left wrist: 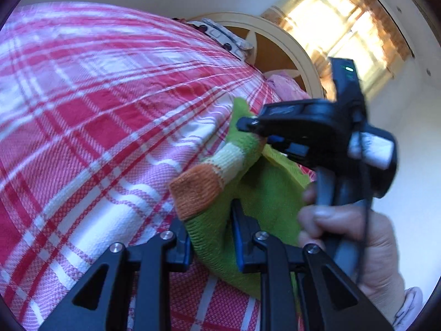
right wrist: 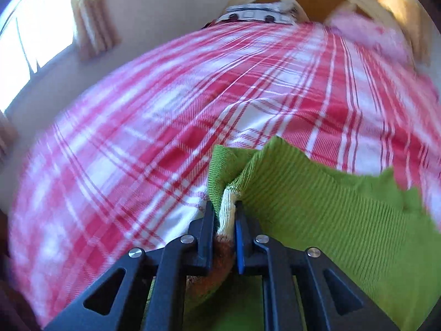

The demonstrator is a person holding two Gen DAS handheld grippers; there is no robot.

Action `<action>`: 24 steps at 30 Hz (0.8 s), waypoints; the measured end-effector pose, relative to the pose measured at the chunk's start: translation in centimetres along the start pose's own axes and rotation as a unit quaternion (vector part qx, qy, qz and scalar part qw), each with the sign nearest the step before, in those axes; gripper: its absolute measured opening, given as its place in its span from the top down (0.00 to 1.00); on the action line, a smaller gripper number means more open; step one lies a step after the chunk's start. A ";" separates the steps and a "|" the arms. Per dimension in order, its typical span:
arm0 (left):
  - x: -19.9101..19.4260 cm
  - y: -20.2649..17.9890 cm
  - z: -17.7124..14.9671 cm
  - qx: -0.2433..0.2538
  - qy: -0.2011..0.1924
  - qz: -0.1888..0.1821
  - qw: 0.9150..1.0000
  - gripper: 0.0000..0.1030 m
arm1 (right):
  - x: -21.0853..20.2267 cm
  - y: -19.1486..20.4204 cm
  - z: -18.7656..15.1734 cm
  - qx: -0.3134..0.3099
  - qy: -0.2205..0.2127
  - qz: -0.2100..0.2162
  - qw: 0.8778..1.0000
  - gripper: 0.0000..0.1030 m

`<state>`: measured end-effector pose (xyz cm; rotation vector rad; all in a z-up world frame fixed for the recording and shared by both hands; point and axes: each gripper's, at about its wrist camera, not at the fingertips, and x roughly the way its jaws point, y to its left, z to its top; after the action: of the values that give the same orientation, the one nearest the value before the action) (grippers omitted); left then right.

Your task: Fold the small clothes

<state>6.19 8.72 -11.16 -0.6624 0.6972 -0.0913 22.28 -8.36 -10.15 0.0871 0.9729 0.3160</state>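
Both grippers, left gripper [left wrist: 210,231] and right gripper [right wrist: 224,215], have jaws clamped on the green knit garment [left wrist: 264,193] over the plaid bed [left wrist: 96,110]; sleeve fold underway, rest unfolded.

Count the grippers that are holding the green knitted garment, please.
2. The left gripper grips the green knitted garment at its near edge. The right gripper is shut on its cream-and-orange striped part, above the checked bedspread.
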 end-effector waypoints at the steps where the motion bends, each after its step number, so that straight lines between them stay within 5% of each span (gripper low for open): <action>1: -0.2 -0.5 0.1 0.016 -0.003 0.003 1.000 0.78 | -0.6 -0.7 0.1 0.019 -0.006 0.017 1.000 0.89; 8: -2.5 -6.4 0.2 0.158 -0.052 0.010 0.986 0.80 | -6.4 -6.1 0.2 0.110 -0.043 0.089 0.989 0.89; 16: -3.8 -16.0 -4.3 0.338 -0.071 -0.040 0.938 0.88 | -13.9 -13.2 -0.9 0.127 -0.082 0.086 0.985 0.89; 24: -2.1 -23.4 -10.0 0.408 -0.031 -0.108 0.906 0.88 | -19.7 -21.6 -4.5 0.122 -0.093 0.037 0.988 0.89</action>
<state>1.46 -14.57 -1.82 0.0726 0.4567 -0.5351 13.18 -35.11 -1.56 0.3704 0.8207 0.2508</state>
